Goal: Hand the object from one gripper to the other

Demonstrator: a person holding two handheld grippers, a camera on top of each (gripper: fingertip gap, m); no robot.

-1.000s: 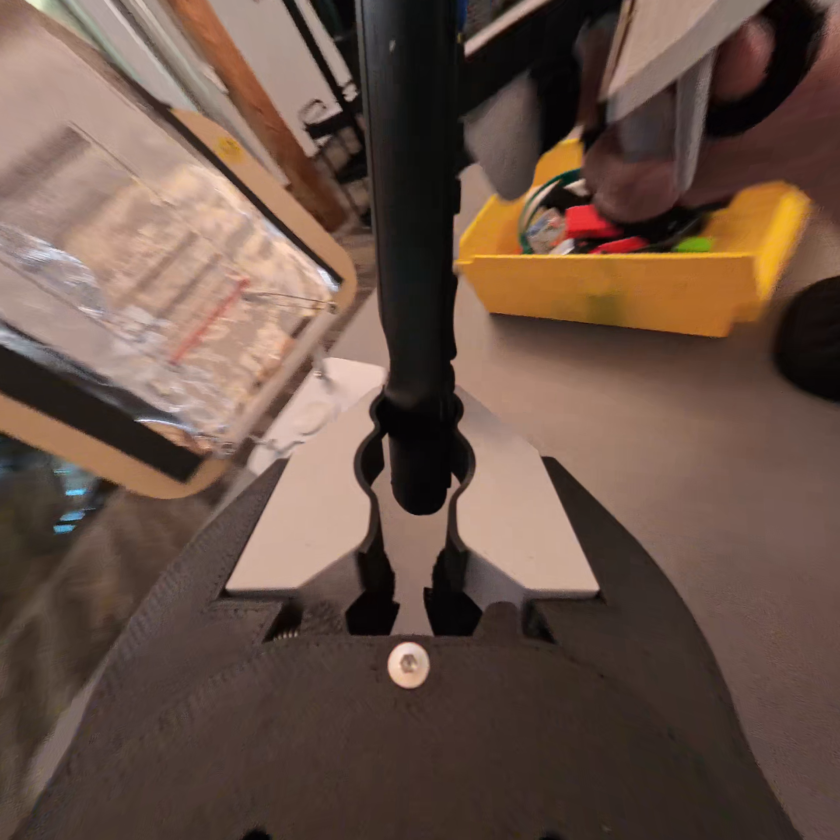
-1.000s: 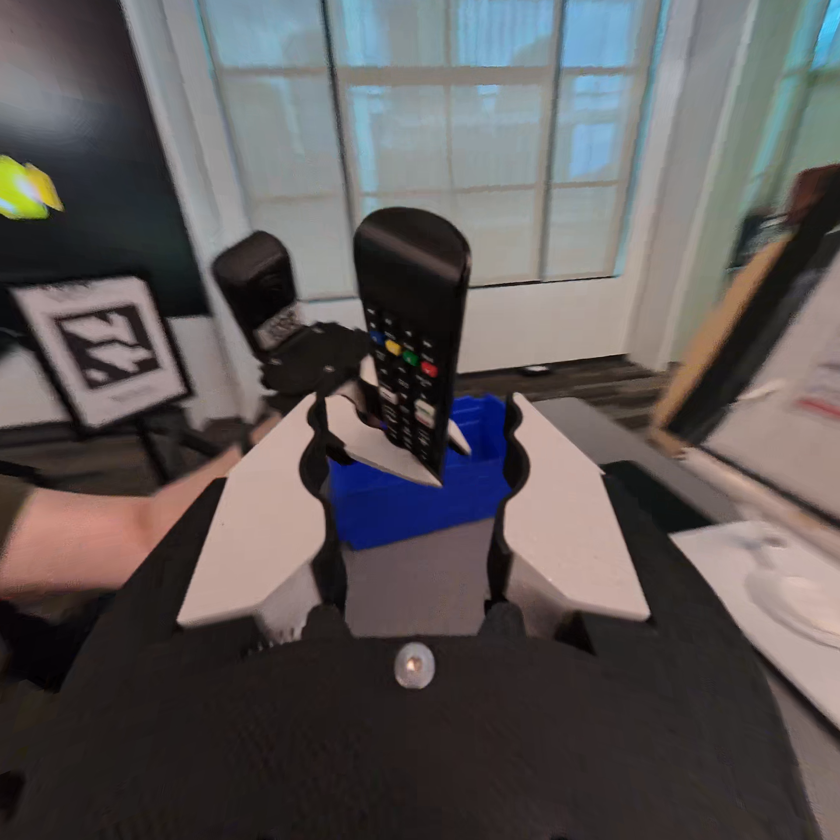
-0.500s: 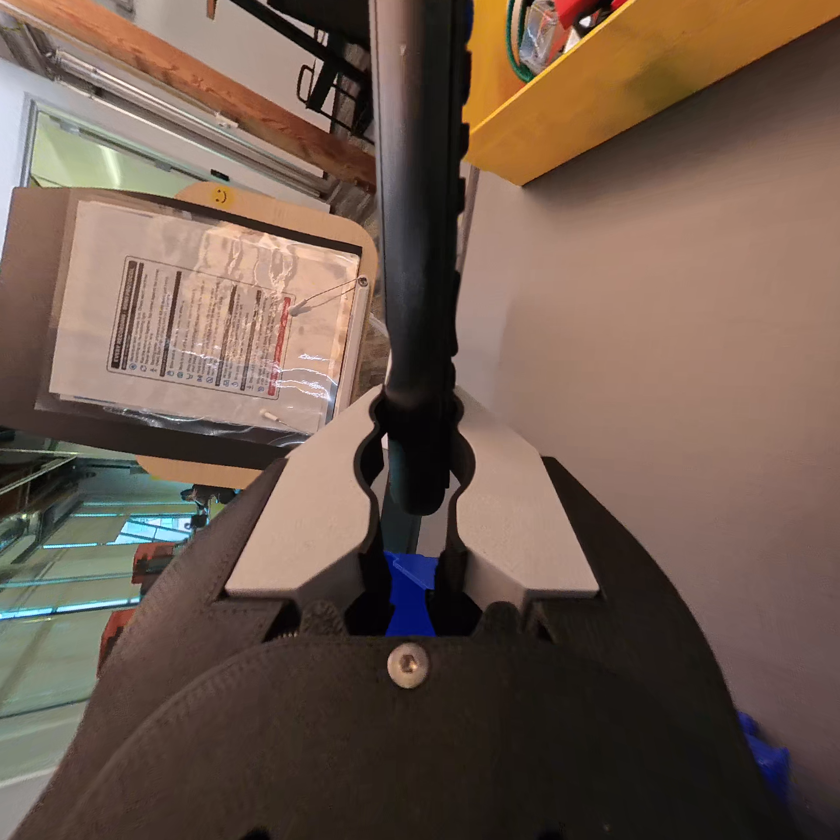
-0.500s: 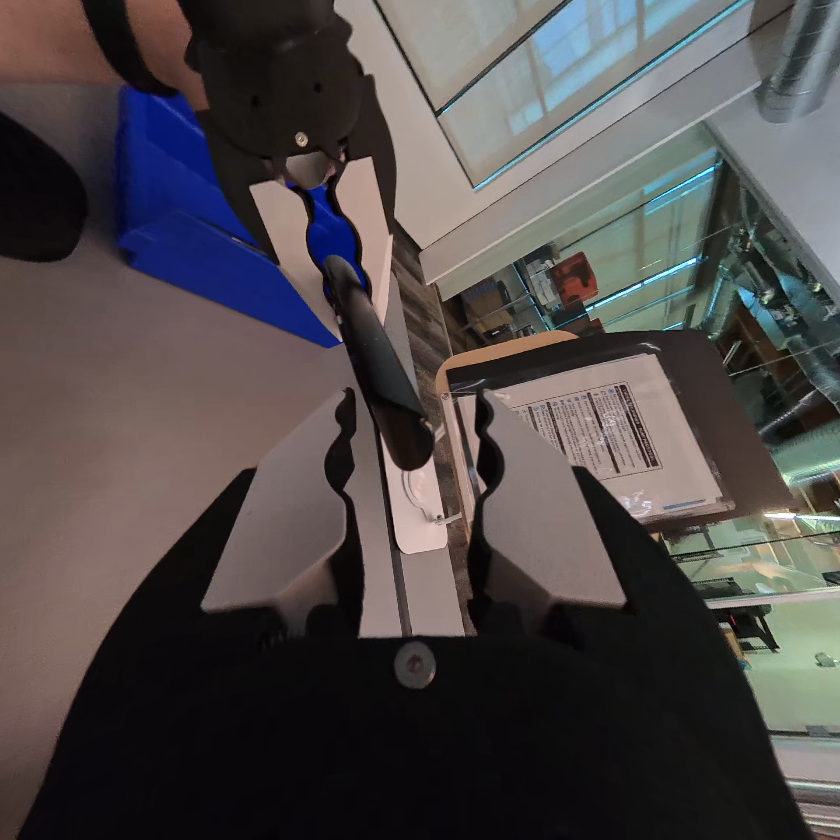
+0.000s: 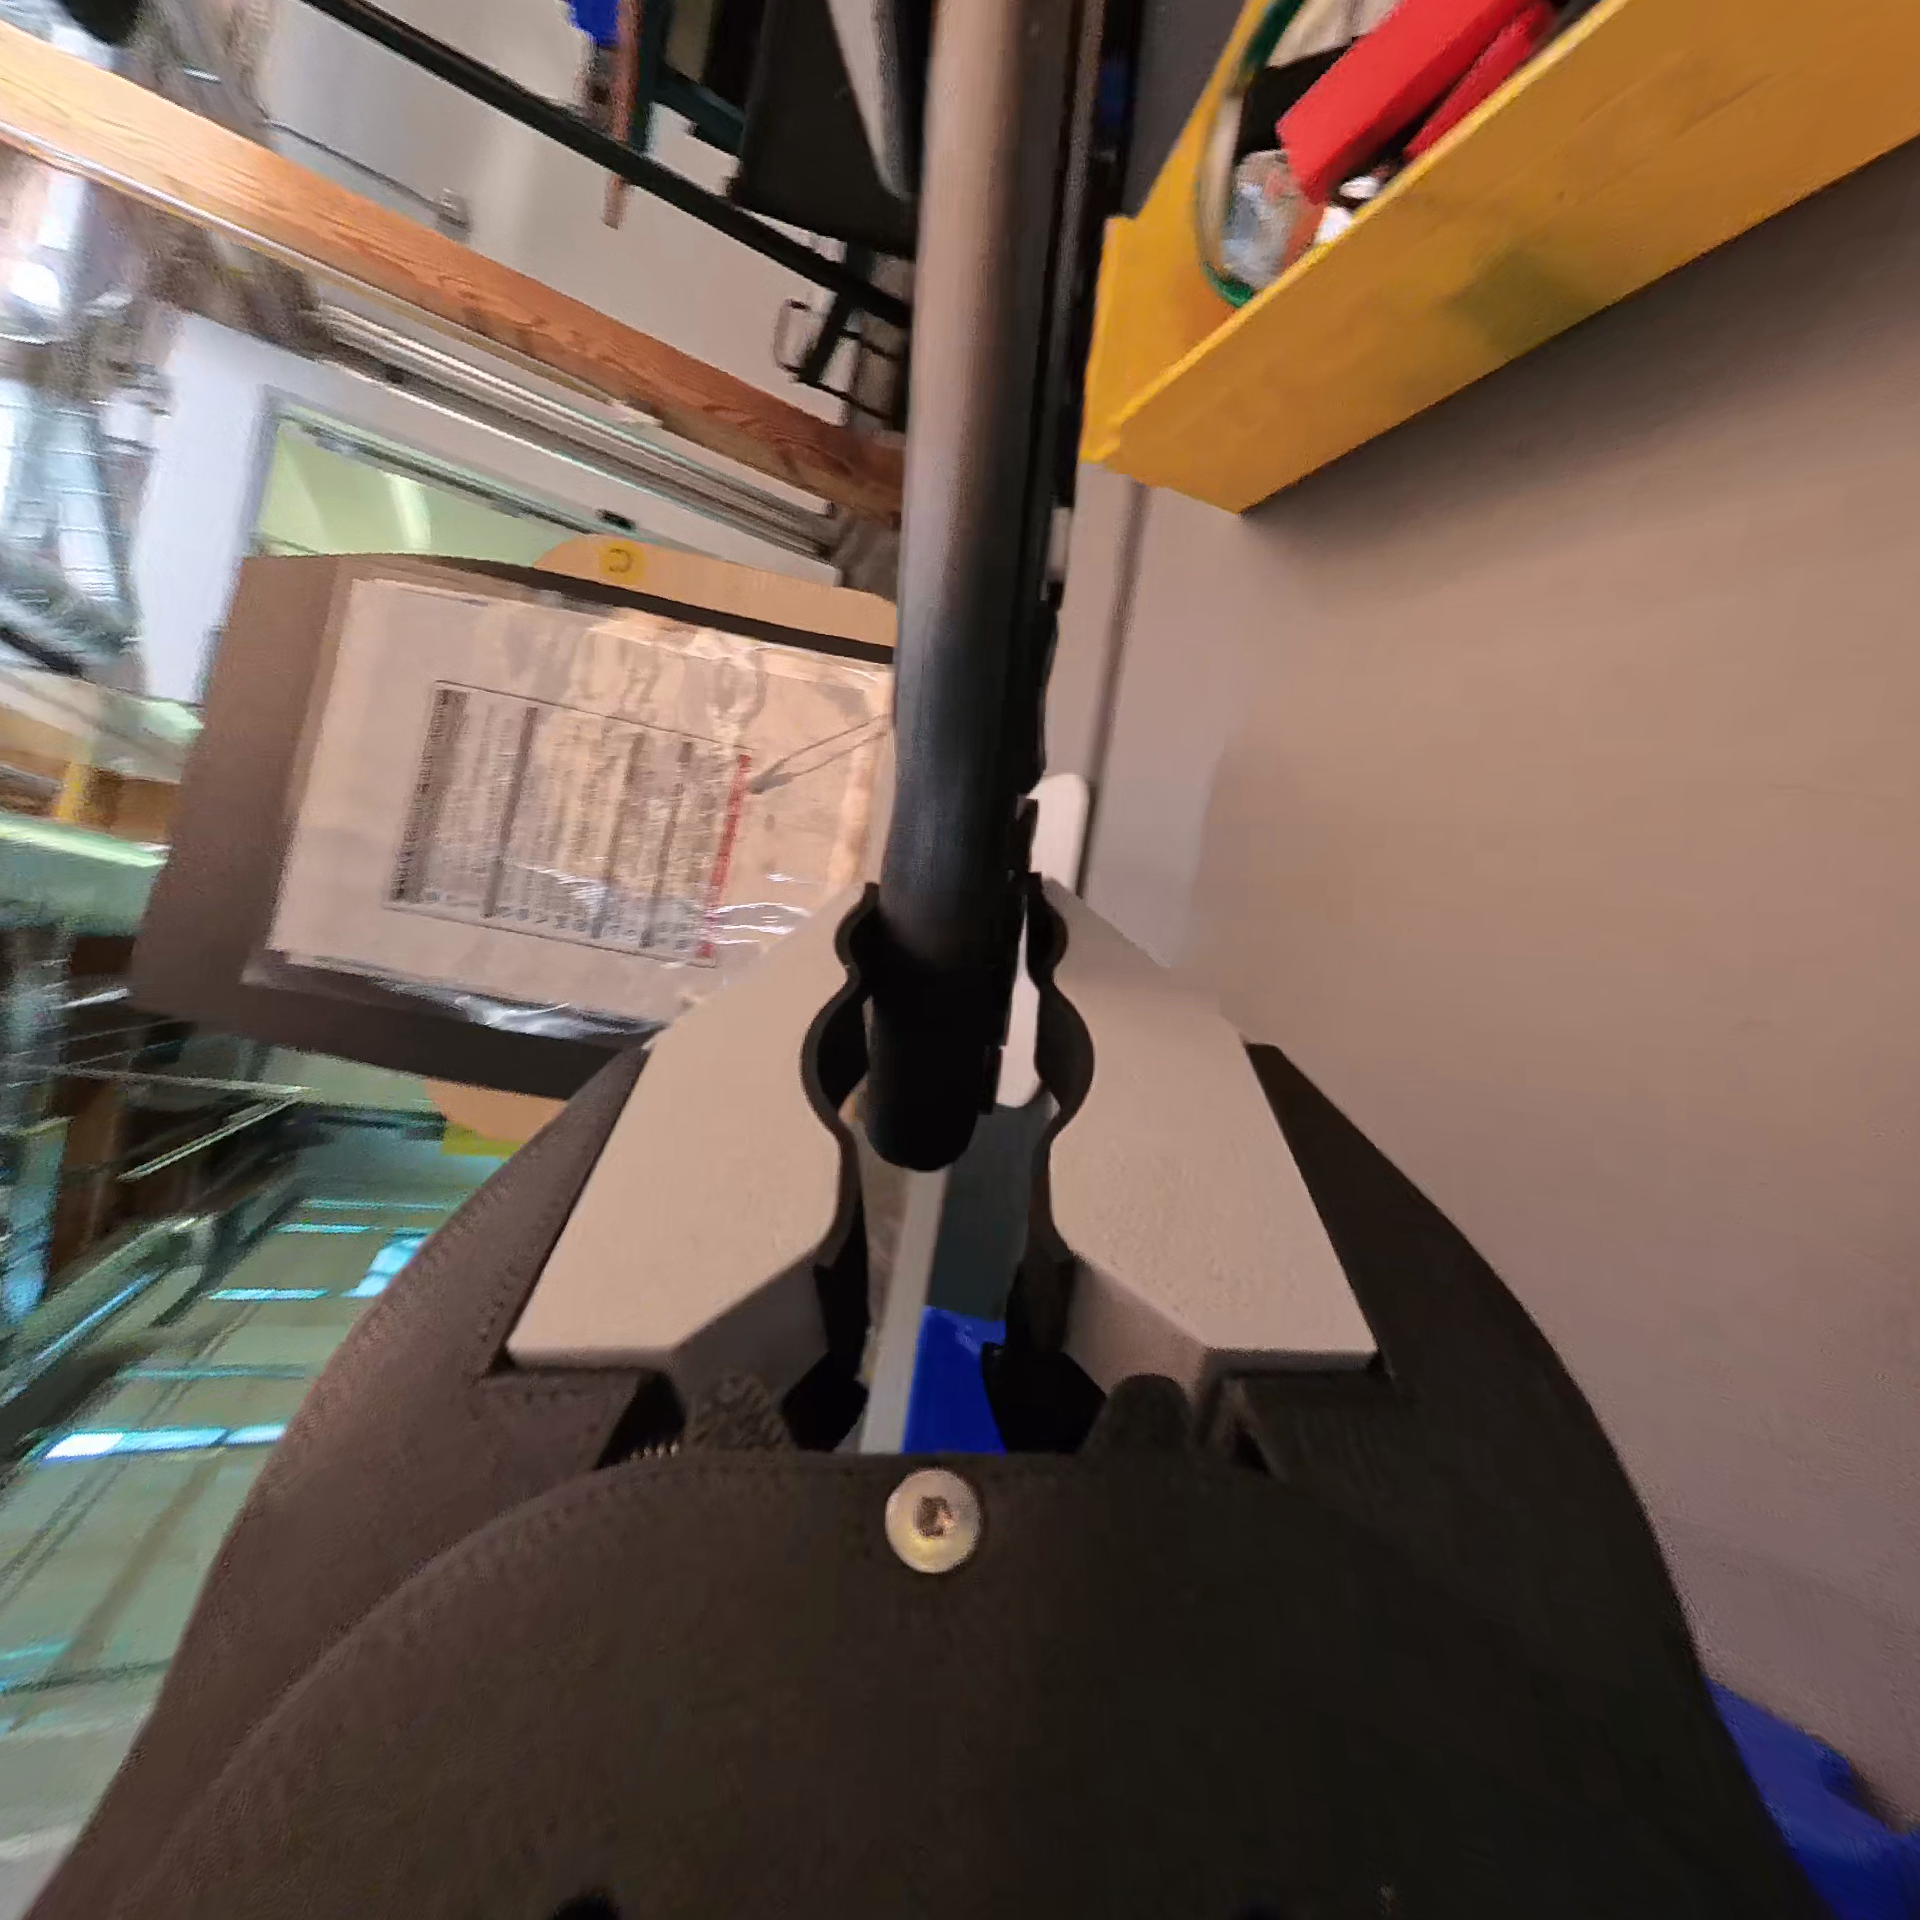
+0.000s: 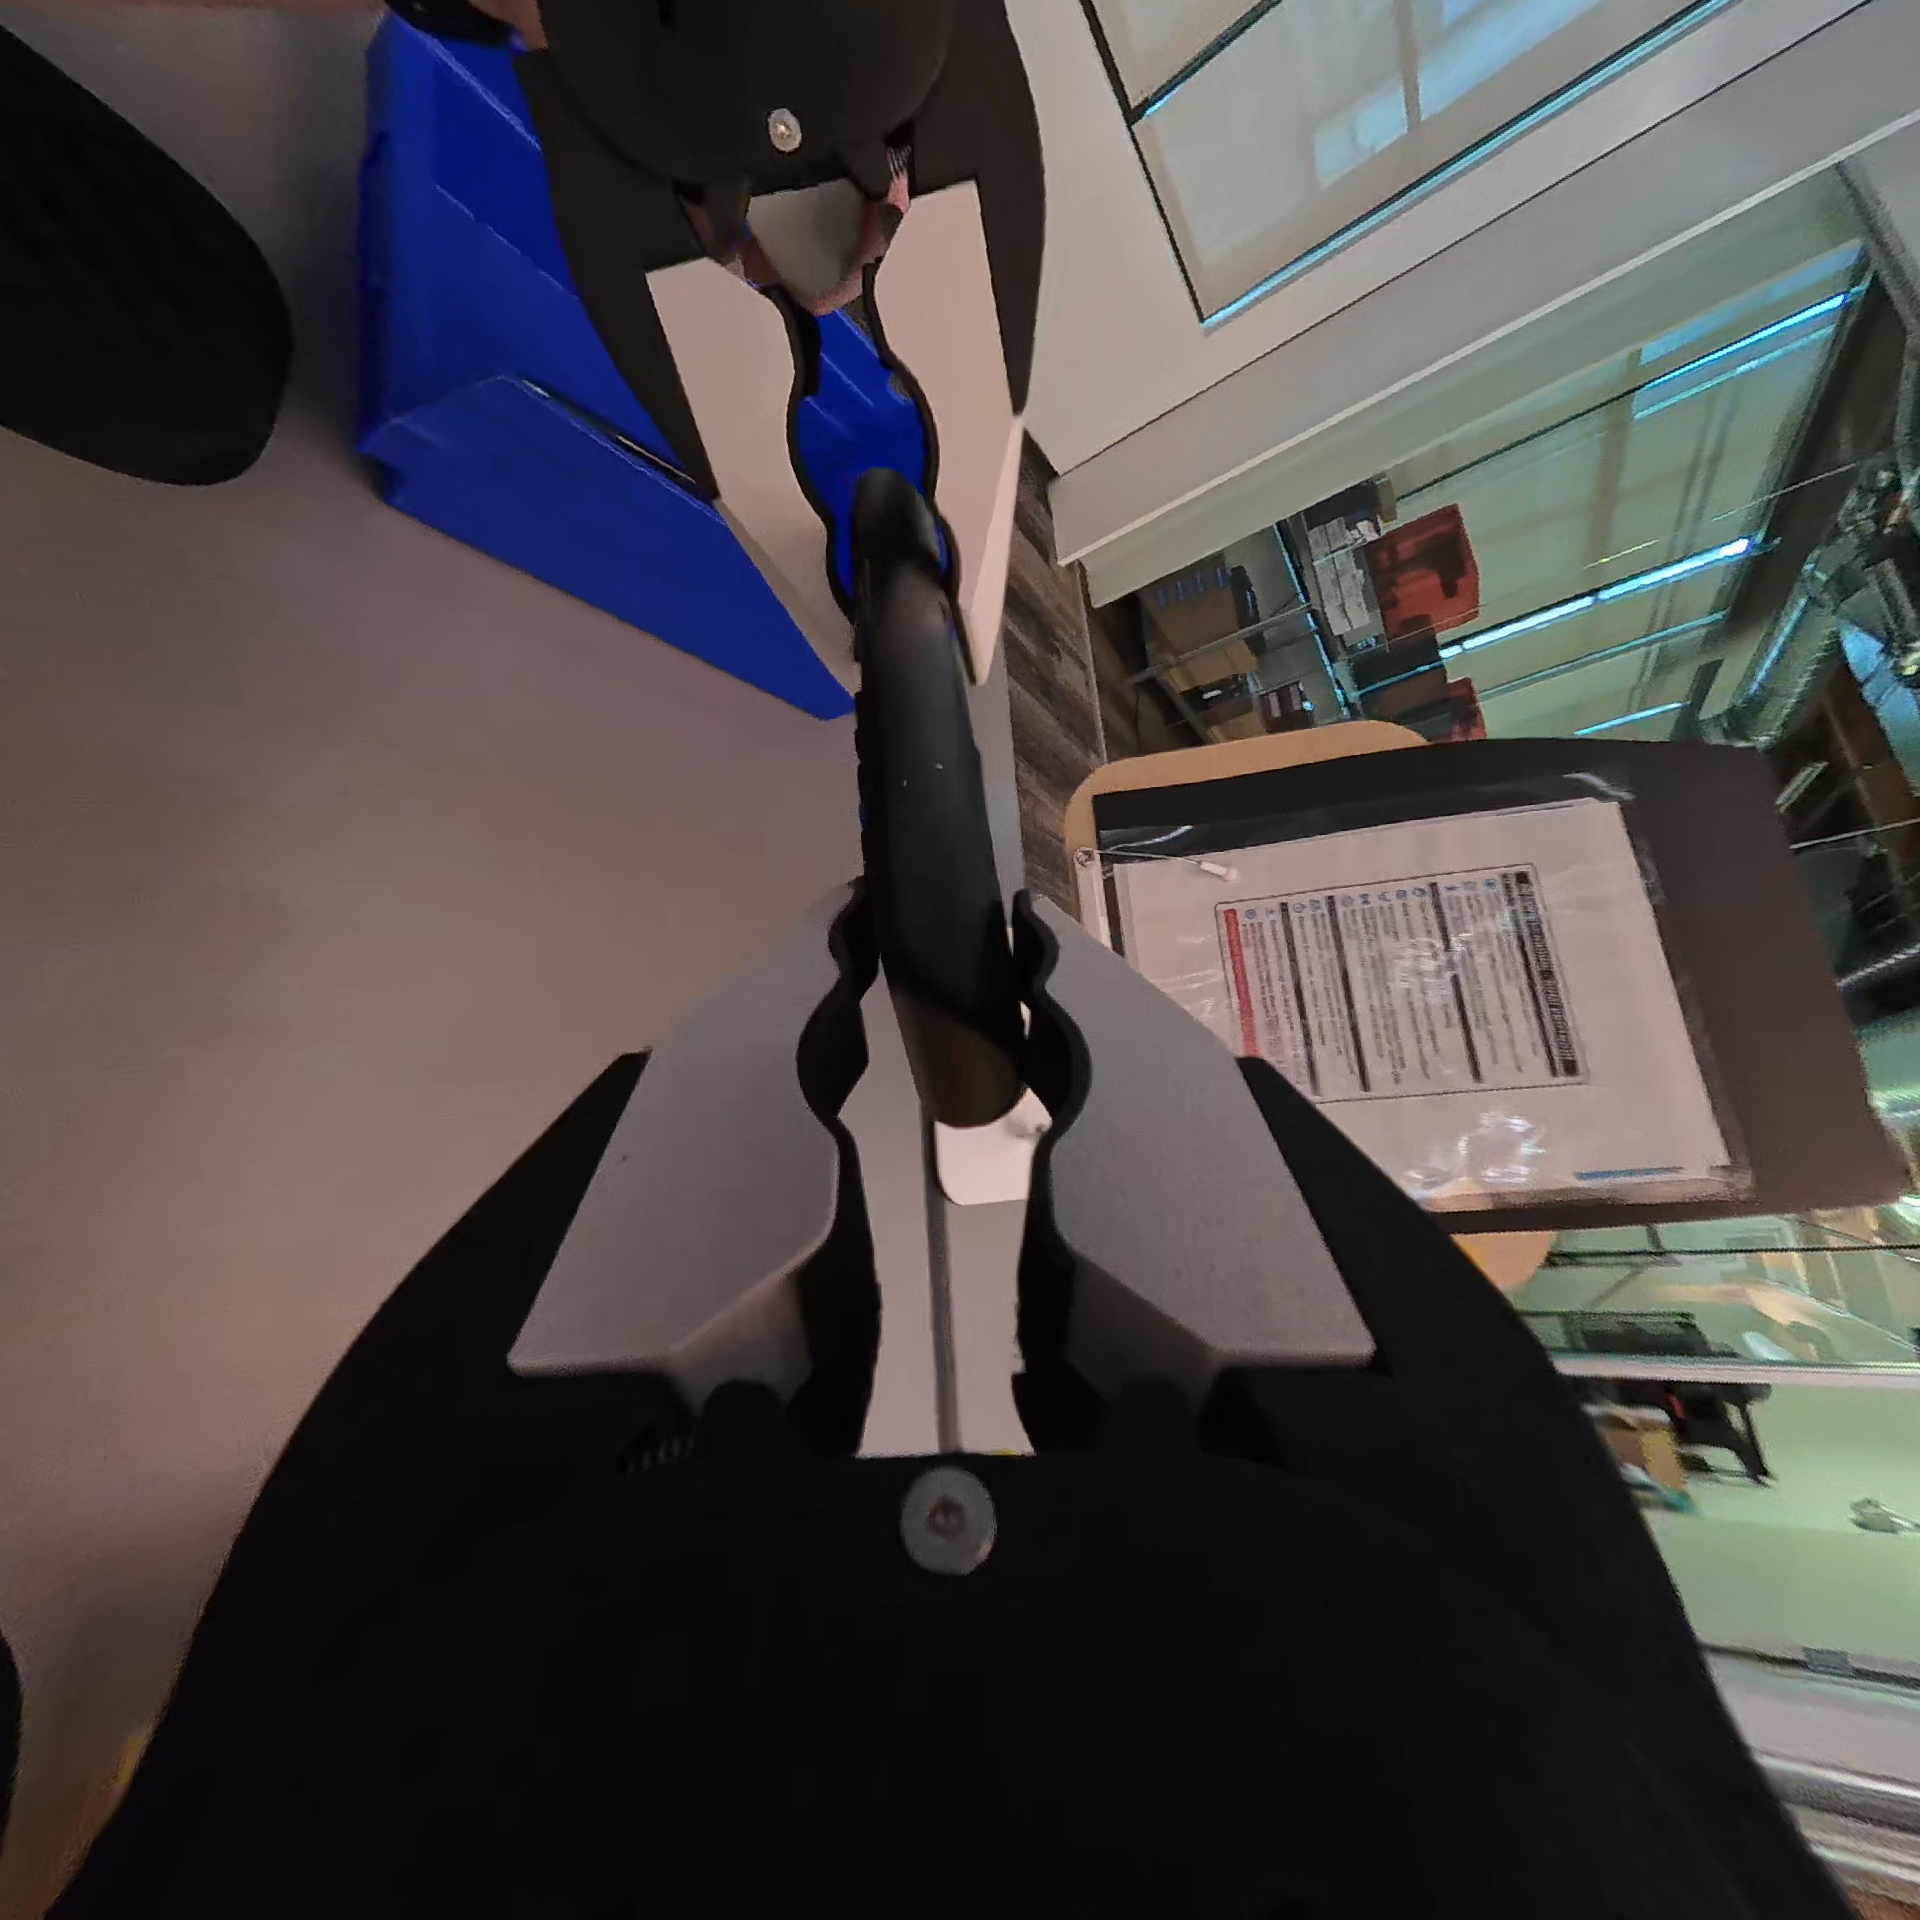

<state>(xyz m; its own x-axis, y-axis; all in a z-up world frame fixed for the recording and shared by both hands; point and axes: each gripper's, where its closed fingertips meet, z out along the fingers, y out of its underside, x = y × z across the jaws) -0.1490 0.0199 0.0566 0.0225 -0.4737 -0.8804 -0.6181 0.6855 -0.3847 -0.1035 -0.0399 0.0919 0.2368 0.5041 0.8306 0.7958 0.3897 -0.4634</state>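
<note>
Two hand-held grippers meet on one black remote [image 6: 920, 821], each at one end. Low in the frame, the right hand-held gripper [image 6: 940, 997] pinches the near end between its grey fingers [image 6: 717, 1174]. At upper centre, the left hand-held gripper [image 6: 883, 540] has its fingers round the far end; a slight gap shows beside the remote in its own view. Grey tabletop [image 6: 312, 935] fills the left, blue bin [image 6: 540, 416] upper left.

Daylight from glazed walls [image 6: 1558, 156], upper right of right wrist view; interior moderately bright. Motion blur over left half of left wrist view, plastic-sleeved sheet [image 5: 582, 810] smeared, glare on sleeve. Wide-angle bending at edges. Near gripper bodies dark, underexposed.
</note>
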